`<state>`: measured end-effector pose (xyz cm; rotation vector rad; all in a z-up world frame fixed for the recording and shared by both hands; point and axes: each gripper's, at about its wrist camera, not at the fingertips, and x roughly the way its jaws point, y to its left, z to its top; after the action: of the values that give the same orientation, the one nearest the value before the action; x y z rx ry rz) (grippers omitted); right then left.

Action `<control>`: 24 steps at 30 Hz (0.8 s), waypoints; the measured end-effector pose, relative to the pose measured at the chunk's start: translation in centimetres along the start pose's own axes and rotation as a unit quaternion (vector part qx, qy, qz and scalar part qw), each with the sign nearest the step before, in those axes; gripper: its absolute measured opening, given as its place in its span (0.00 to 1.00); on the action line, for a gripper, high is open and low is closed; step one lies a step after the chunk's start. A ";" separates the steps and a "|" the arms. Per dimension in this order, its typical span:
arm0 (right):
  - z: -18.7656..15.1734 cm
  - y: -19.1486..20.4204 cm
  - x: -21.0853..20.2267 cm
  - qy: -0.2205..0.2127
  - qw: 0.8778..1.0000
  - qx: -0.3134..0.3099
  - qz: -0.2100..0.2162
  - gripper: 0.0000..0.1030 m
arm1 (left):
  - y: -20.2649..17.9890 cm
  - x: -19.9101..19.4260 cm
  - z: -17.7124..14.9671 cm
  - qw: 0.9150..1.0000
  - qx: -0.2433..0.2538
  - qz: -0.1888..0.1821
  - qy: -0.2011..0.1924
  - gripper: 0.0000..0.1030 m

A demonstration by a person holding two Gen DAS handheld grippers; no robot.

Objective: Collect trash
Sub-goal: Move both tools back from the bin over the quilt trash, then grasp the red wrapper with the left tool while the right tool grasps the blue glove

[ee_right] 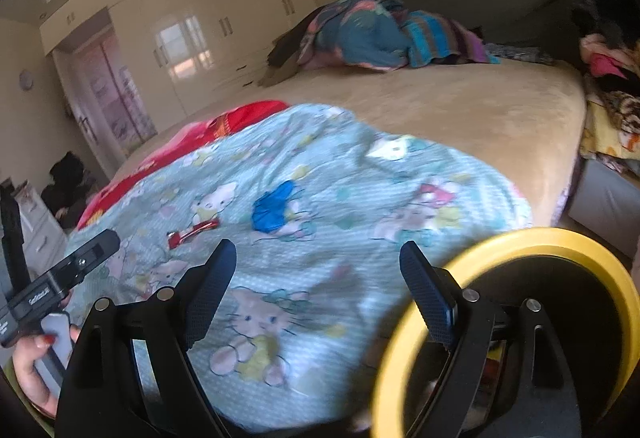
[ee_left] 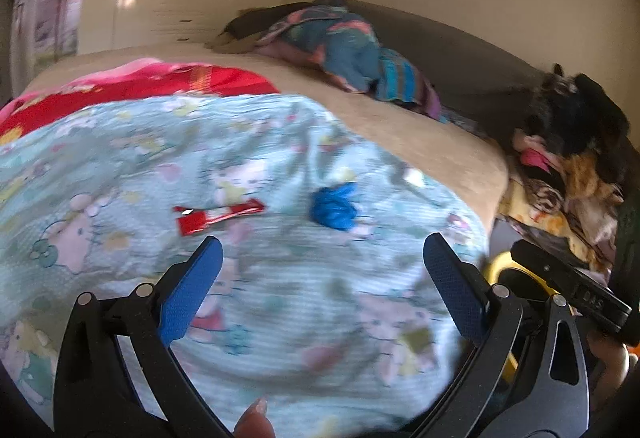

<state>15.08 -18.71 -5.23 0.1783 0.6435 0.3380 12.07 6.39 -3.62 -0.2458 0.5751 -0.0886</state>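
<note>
I operate two units over a bed covered in part by a pale cartoon-print quilt.

Task status, as I judge it: collection is not finished. Two pieces of trash lie on the quilt, a red wrapper and a crumpled blue wrapper, near each other but apart. Neither is held. A yellow-rimmed bin stands at the near edge of the bed, beside the right unit. Part of its dark interior shows, but I cannot identify what lies inside, so I cannot confirm how much has already been collected.

Gripper state:
- Left hand-held gripper: jaws spread wide, nothing between them, aimed at the quilt just short of both wrappers.
- Right hand-held gripper: jaws spread wide, empty; its right finger overlaps the bin rim in view.

View differences:
- The right wrist view shows the full bin rim, the left unit's body and the hand holding it. The left wrist view shows only a sliver of yellow.
- The left wrist view shows both wrappers larger and closer to centre.
- Both views are blurred.
</note>
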 end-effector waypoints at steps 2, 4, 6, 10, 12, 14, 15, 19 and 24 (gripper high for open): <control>0.3 1.0 1.4 0.005 1.000 -0.007 0.004 0.79 | 1.7 0.4 0.1 1.000 -0.017 0.010 0.003 0.90; 0.6 2.2 3.3 0.012 1.000 -0.013 0.007 0.79 | 3.3 0.8 0.2 0.999 -0.031 0.019 0.008 0.90; 0.7 3.1 4.8 0.019 1.000 -0.019 0.007 0.79 | 4.4 1.2 0.3 0.999 -0.036 0.026 0.012 0.90; 1.1 4.4 8.1 0.032 0.999 -0.015 0.009 0.79 | 6.7 2.3 0.2 0.998 -0.048 0.036 0.026 0.90; 1.2 5.0 9.6 0.038 0.999 -0.016 0.005 0.79 | 7.4 3.2 0.3 0.997 -0.049 0.038 0.034 0.90; 1.3 5.2 11.0 0.045 0.999 -0.017 0.000 0.79 | 8.1 4.3 0.3 0.997 -0.049 0.041 0.047 0.86; 1.3 5.3 11.9 0.050 0.999 -0.014 0.001 0.79 | 8.4 4.8 0.3 0.996 -0.050 0.044 0.051 0.85; 1.1 5.3 14.4 0.062 0.998 -0.011 0.001 0.79 | 9.5 6.6 0.6 0.995 -0.059 0.042 0.063 0.78; 1.1 5.2 17.0 0.081 0.997 -0.009 0.005 0.76 | 10.6 9.1 0.5 0.993 -0.072 0.042 0.083 0.62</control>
<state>27.17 -7.74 -12.47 0.1383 0.7993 0.3692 20.15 15.41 -10.69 -0.3573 0.7570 0.0142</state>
